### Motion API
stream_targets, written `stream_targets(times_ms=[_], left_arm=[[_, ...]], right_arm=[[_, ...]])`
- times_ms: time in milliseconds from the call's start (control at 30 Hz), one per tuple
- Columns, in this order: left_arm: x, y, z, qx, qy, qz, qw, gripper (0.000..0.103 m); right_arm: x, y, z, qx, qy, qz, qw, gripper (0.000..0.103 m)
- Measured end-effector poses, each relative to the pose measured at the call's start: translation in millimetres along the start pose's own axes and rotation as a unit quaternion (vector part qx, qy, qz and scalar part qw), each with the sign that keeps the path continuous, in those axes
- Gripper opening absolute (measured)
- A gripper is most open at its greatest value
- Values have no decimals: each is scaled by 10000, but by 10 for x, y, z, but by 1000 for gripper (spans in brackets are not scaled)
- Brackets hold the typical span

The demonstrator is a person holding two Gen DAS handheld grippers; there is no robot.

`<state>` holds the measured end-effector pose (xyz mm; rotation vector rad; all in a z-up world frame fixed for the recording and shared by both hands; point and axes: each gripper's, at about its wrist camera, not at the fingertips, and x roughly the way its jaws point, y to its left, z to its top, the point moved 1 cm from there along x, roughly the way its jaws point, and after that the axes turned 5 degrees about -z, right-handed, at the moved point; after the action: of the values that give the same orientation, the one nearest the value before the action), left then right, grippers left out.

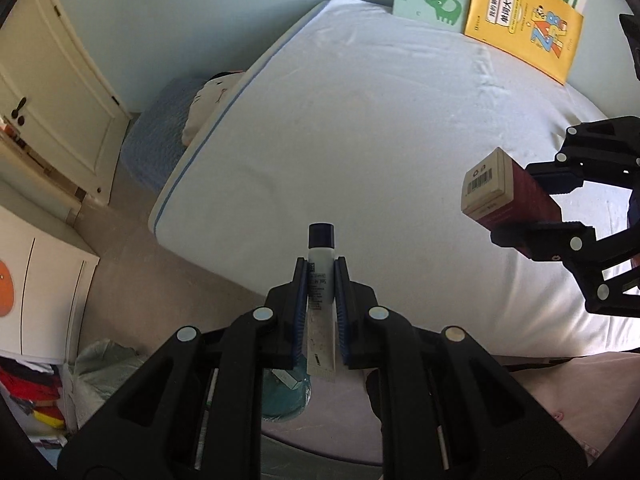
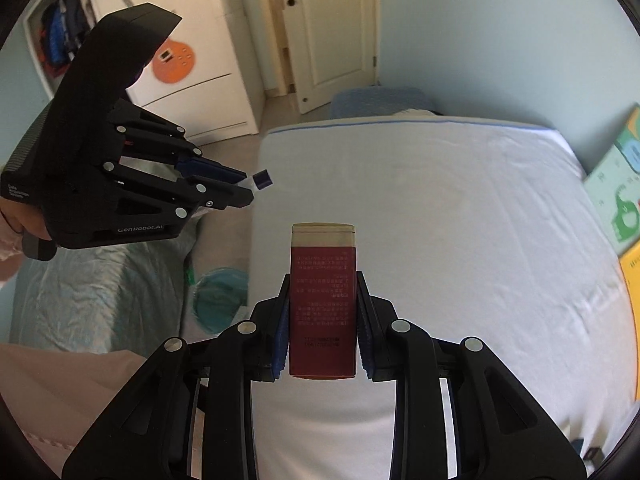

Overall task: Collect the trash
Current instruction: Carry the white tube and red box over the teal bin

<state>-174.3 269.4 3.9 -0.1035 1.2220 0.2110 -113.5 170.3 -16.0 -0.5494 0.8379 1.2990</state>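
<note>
The bed (image 2: 440, 208) fills most of the room ahead, its white sheet bare except for picture books (image 1: 520, 20) propped against the far wall. Down at its near left corner sits a bin (image 2: 218, 300) lined with a teal bag, likely where the trash goes. The right gripper (image 2: 322, 320) is clamped on a red box (image 2: 323, 300), held by its long sides so the cream end pokes forward. The left gripper (image 1: 321, 292) pinches a small tube (image 1: 320, 280) at its middle, dark cap out front. Both hang over the bed's near edge, well apart from each other, with open floor beside the bin to swing down.
</note>
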Motion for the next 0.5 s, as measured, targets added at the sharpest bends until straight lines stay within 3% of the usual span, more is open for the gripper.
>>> stream_targets(times_ms=[233,500], left_arm=[[-77,496,-384,-703,16,201,9973,12],[-183,939,-865,-1491,95,490,9876,12]], right_arm=[[288,486,341,-608,38,471,9970,29],[546,1055,637,-1385,196,1098,9841,29]])
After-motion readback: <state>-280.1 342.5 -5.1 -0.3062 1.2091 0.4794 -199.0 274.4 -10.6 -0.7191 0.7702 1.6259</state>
